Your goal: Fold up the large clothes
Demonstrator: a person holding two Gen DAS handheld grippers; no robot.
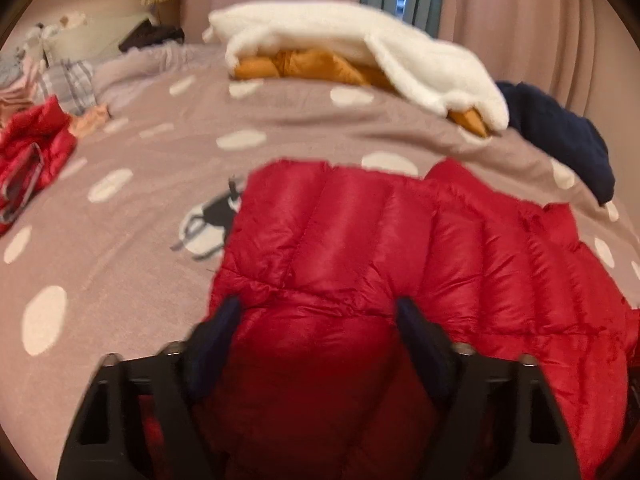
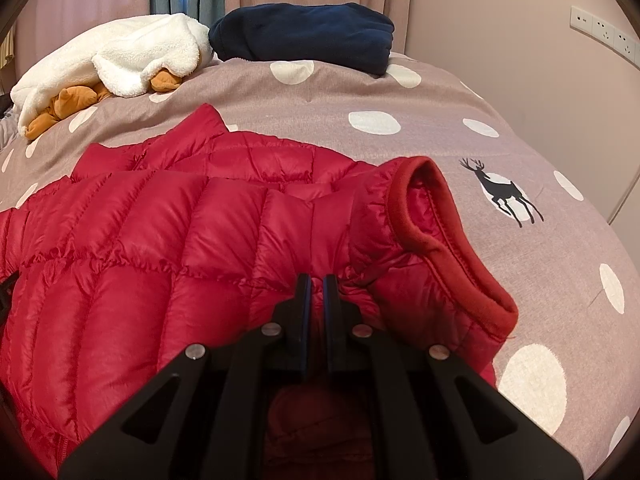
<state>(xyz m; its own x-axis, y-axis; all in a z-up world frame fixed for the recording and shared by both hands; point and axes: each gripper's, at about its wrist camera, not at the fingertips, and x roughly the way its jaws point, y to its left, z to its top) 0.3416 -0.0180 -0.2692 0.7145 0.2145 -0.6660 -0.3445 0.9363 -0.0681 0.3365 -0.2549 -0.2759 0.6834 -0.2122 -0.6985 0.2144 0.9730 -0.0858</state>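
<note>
- I am working over a red puffer jacket [image 2: 168, 264] that is lying spread on the bed [image 2: 400, 92], whose taupe cover is showing white dots and a dark deer print [image 2: 502, 192].
- My right gripper [image 2: 316, 284] is pinching a fold of the jacket's quilted fabric, its two fingers nearly meeting with the red cloth squeezed between them.
- Just to the right of that pinch the jacket's armhole, edged in a darker red band [image 2: 460, 248], is standing open and resting on the bed cover.
- My left gripper [image 1: 320, 312] is sitting about half open; its dark fingers [image 1: 224, 320] are straddling a puffy bulge of the same jacket [image 1: 360, 240], and the view is too blurred for me to tell whether the pads are pressing on it.
- In the left wrist view the jacket is running from beneath the gripper toward the right side of the bed.
- A white fleece garment [image 1: 360, 44] is lying at the far side of the bed, partly covering something orange-brown [image 1: 304, 64].
- A navy garment [image 2: 308, 36] is lying just beside the white fleece, near the curtains [image 1: 520, 20].
- Another red item [image 1: 32, 140] is lying well apart at the left edge of the bed, near a heap of mixed clothes [image 1: 64, 76].
</note>
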